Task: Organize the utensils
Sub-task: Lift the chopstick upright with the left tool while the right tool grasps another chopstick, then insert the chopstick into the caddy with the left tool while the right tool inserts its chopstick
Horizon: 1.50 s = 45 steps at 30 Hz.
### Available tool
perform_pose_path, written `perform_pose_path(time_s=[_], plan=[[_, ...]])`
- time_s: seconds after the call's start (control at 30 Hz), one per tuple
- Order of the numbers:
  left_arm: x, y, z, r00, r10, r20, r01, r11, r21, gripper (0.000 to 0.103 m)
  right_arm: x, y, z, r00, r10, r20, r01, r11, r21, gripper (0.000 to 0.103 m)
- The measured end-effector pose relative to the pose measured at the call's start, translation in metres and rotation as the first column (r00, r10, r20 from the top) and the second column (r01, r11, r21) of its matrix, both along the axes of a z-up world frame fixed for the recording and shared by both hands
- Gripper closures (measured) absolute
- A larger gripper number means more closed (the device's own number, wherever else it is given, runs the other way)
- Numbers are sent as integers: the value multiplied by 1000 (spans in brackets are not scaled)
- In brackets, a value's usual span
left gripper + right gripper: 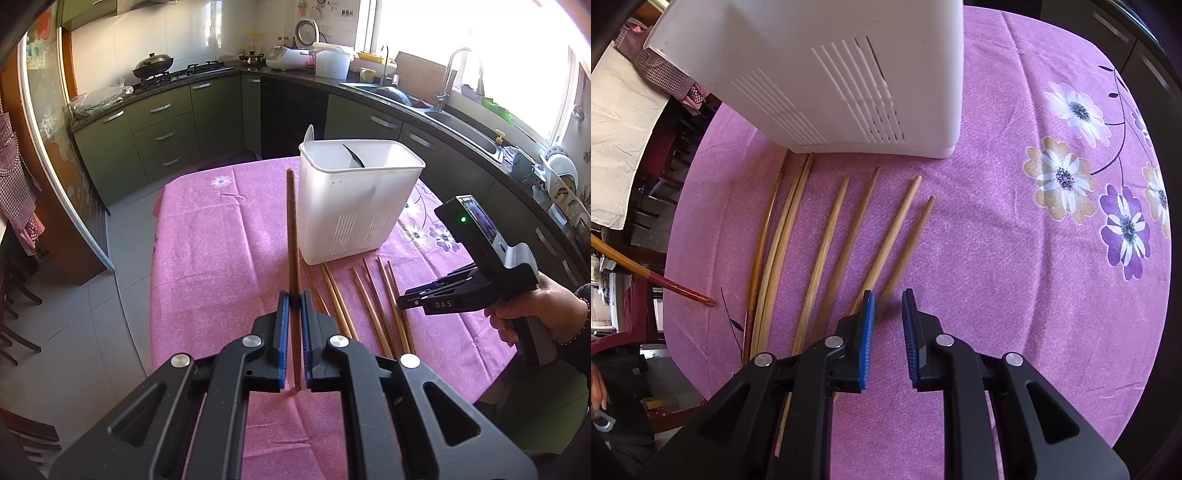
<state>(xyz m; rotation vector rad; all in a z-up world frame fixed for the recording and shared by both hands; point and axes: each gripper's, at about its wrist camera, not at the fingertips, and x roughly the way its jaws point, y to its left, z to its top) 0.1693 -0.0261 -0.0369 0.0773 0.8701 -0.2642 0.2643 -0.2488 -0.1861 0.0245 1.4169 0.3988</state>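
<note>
Pink tablecloth: chopstick clamped upright in left hand-held gripper.

A: The chopsticks look like matt wood; the white holder is smooth plastic.
B: The pink tablecloth is nubbly cloth; the blue pads are ridged.

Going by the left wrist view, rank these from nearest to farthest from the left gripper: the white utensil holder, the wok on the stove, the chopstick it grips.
1. The chopstick, clamped between the left gripper fingers, pointing up.
2. The white utensil holder, on the pink tablecloth ahead and to the right.
3. The wok, on the stove at the far left counter.
</note>
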Motion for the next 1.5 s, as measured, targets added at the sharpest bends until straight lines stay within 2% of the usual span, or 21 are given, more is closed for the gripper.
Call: perform_pose_path(time_s=[0.27,0.37,0.57,0.8,0.9,1.0,1.13,1.27,1.4,1.5], plan=[[-1,-2,0,1000,-12,-1,12,1000,6,96,2,7,1,1000,8,-3,-8,998,-57,88],[-1,-1,0,1000,-15,1,15,1000,7,96,1,-6,0,1000,-12,-18,11,999,-37,88],[-2,-2,0,1000,-16,0,16,1000,10,96,-1,6,0,1000,23,7,-22,998,-55,88],[-3,-2,1,1000,-16,-1,16,1000,11,96,-5,1,3,998,44,39,-42,997,-63,96],[-2,-2,1,1000,-14,-1,14,1000,9,96,-9,-10,12,996,41,81,-38,999,-39,96],[-2,0,1,1000,-8,-2,8,1000,5,96,-21,-20,32,986,35,164,-37,999,12,96],[-2,5,1,1000,3,-4,-3,1000,-4,96,-51,-35,71,940,18,340,-45,996,71,96],[-3,8,1,1000,15,0,-15,1000,-14,96,-96,-51,103,849,-18,529,-38,995,94,96],[-6,9,1,1000,19,4,-19,1000,-17,96,-135,-64,121,766,-66,640,-26,991,133,96],[-9,7,1,1000,20,14,-20,1000,-10,96,-157,-76,127,725,-99,682,-10,988,154,97]])
